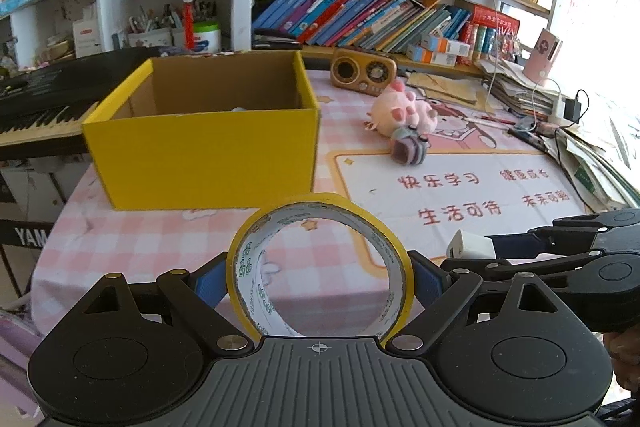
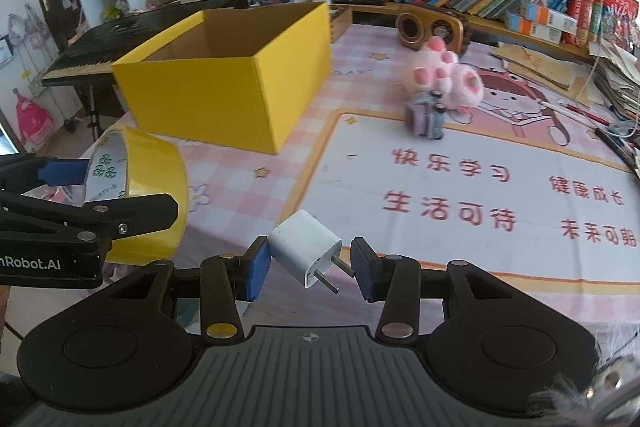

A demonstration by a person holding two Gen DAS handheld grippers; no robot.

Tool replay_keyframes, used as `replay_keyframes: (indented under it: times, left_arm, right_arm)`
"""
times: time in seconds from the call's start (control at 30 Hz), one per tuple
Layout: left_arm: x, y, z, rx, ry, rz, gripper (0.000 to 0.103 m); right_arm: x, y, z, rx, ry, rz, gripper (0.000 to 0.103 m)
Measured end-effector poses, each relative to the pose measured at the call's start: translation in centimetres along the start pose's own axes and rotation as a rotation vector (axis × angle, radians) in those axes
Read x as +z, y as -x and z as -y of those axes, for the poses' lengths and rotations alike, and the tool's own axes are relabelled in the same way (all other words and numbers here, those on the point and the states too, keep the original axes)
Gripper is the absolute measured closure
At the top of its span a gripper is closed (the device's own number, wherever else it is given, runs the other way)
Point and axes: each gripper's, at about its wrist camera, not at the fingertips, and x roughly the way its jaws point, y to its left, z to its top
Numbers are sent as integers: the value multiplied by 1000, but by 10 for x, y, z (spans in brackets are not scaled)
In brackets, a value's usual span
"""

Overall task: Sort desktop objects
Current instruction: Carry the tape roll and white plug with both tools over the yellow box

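Roll of yellow adhesive tape, a wide ring on a printed white cardboard core, held upright low in the centre of the left wrist view between the blue pads of the left tongs, which are spread wide and clenched across the ring's outer diameter. Judged light and stiff across the core, with a glossy outer band that may slip or roll in the pads; the hold across the full diameter looks sound. In the right wrist view the same roll appears at lower left.

Small white plastic plug adapter with two metal prongs, low in the centre of the right wrist view, sits tilted in the right tongs. The left blue pad presses its body; the right pad meets a prong tip. Judged light, rigid and smooth; such a skewed hold could let it pivot, and the flat sides offer the better purchase.

Open yellow cardboard box, upper left of both views, stands on the pink checked bench. Its interior is mostly hidden; a pale scrap shows inside, unidentifiable. A pink plush toy and a small grey-purple cube-shaped toy lie touching, right of the box, not yet sorted.
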Motion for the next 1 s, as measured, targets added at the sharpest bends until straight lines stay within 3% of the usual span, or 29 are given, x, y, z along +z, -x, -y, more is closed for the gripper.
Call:
replay_keyframes:
  times: [0.57,1.0]
  left_arm:
    - [-12,22,-47,62,53,17,12]
    - [-4,22,-64,68,73,33,12]
  right_arm:
    - [10,-16,-57,65,94,-5,62]
    - [33,-23,-68,82,122,2,62]
